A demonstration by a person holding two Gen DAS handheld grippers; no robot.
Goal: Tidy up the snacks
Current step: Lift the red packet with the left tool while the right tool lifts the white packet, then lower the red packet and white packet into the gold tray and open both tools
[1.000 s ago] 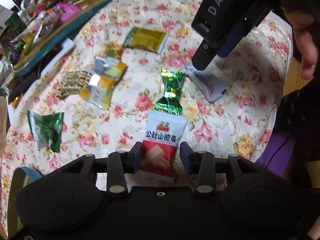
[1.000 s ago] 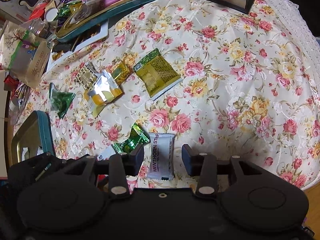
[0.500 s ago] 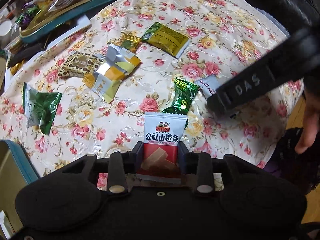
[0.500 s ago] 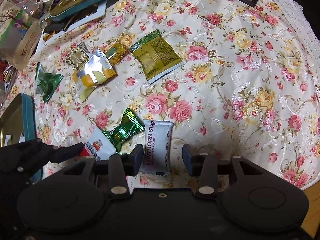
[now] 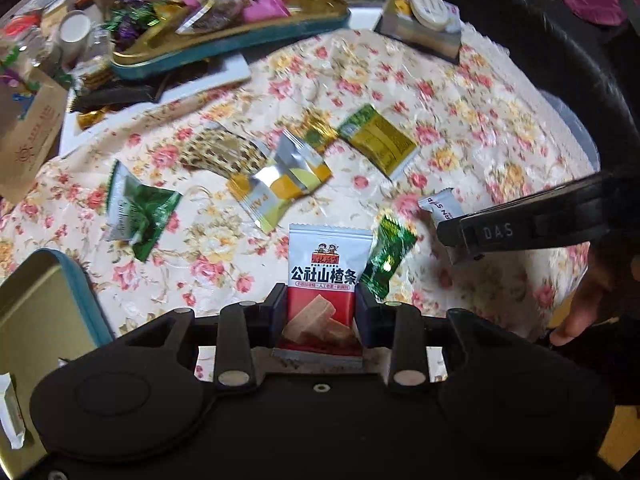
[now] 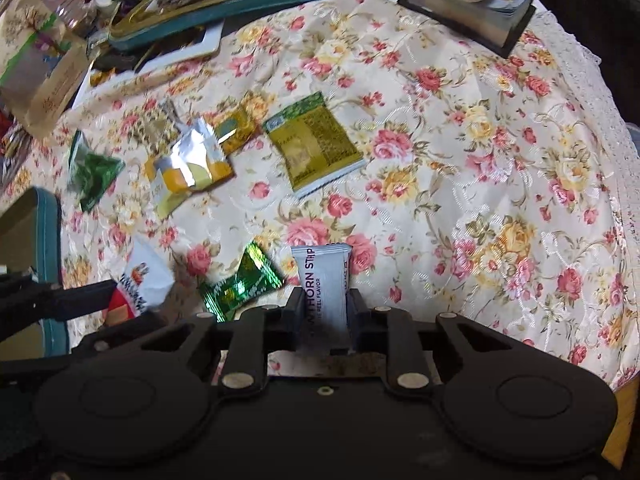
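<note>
My left gripper is shut on a red-and-white hawthorn snack packet and holds it just above the floral tablecloth. In the right wrist view that gripper comes in from the left with the packet in it. The jaws of my right gripper are closing, and the pads press the sides of a white Hawthorn Strip packet. A shiny green candy lies on the cloth between the two packets.
Several loose packets lie mid-cloth: silver-yellow, olive-gold, dark green. An open teal tin stands at the left edge. A teal tray full of snacks sits at the back. A stack with a remote is at the back right.
The left jaws closed on the red-and-white packet, then rose and rolled with it. The right jaws closed in on the white packet.
</note>
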